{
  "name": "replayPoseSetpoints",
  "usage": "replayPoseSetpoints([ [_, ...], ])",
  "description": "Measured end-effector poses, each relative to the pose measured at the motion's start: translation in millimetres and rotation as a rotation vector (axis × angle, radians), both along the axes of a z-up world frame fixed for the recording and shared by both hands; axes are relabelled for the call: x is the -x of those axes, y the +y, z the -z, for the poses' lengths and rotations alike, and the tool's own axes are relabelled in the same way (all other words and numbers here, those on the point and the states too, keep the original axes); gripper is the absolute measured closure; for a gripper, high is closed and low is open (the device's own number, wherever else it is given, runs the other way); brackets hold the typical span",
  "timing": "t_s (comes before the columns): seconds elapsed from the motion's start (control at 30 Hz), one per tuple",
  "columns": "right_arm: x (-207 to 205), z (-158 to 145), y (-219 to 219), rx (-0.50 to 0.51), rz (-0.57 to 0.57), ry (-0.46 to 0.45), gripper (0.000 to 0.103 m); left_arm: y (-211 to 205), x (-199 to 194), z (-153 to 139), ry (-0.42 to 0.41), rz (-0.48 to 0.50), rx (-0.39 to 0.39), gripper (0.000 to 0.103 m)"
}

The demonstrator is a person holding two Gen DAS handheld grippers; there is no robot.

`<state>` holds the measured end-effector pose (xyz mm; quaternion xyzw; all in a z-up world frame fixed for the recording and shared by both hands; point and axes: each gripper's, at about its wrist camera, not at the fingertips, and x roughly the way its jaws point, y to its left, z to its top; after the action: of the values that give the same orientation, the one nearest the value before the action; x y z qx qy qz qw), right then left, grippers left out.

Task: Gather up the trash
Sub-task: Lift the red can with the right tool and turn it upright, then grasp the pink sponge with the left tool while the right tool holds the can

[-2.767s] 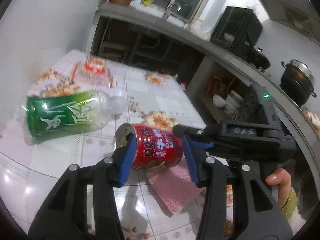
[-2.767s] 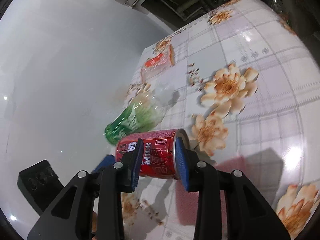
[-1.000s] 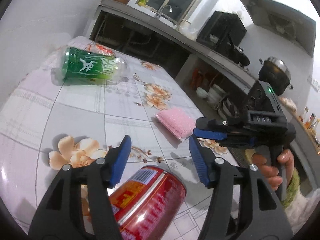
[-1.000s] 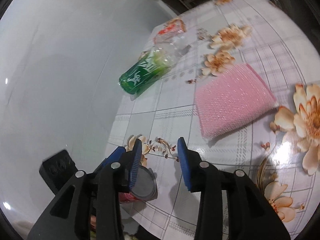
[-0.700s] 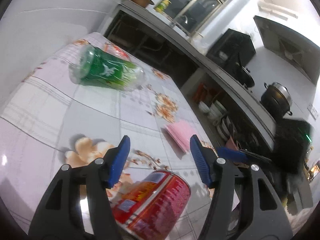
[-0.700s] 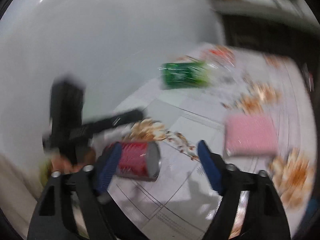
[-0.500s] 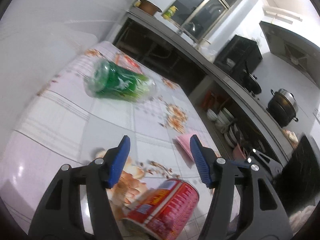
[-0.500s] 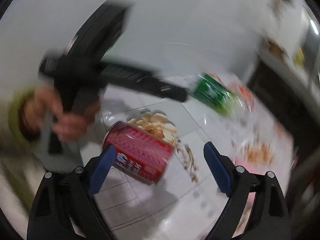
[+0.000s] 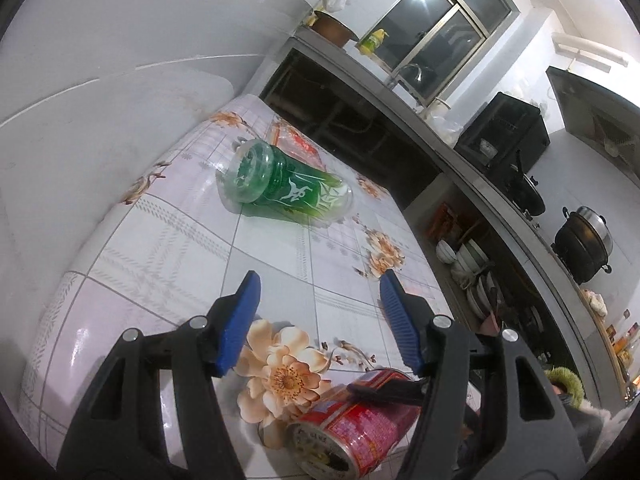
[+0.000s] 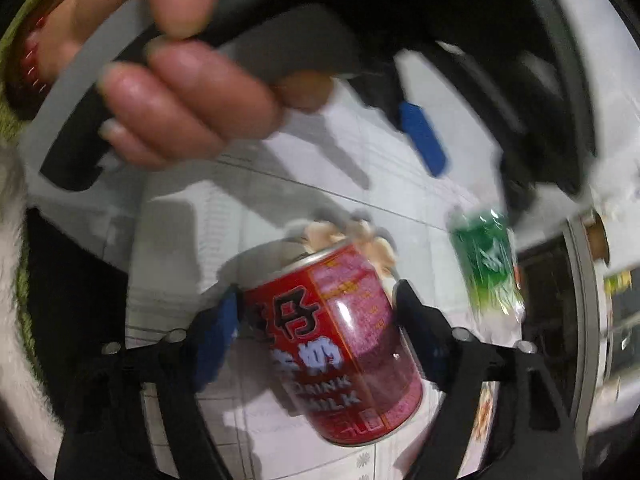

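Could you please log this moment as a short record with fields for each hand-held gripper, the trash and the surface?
left hand-held gripper: open, empty, over the table
right hand-held gripper: jaws on either side of the red can; the view is blurred
green bottle: lying on its side, apart from both
table: floral tile-pattern cover

Your left wrist camera sits above the near end of the tabletop and looks down its length toward the kitchen counter and window, with the green bottle far ahead. Your right wrist camera is close in and blurred, facing across the tabletop with the red can right before the lens. Both views share that can, the bottle and the floral tabletop; the right view also catches your left tool.
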<state>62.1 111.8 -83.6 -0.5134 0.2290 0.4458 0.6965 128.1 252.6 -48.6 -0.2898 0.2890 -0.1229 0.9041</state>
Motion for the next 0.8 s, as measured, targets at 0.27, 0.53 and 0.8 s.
replayPoseSetpoints([
  [0.27, -39, -42, -107, -0.467, 0.496, 0.218, 0.034, -17, -5, -2, -0.004, 0.037, -0.009, 0.045],
  [0.53, -29, -37, -219, -0.785, 0.946, 0.228, 0.037, -63, -14, -4, -0.009, 0.132, -0.055, 0.044],
  [0.8, -18, -39, -244, -0.803, 1.049, 0.205, 0.038, -115, -35, -7, 0.015, 0.253, -0.115, 0.039],
])
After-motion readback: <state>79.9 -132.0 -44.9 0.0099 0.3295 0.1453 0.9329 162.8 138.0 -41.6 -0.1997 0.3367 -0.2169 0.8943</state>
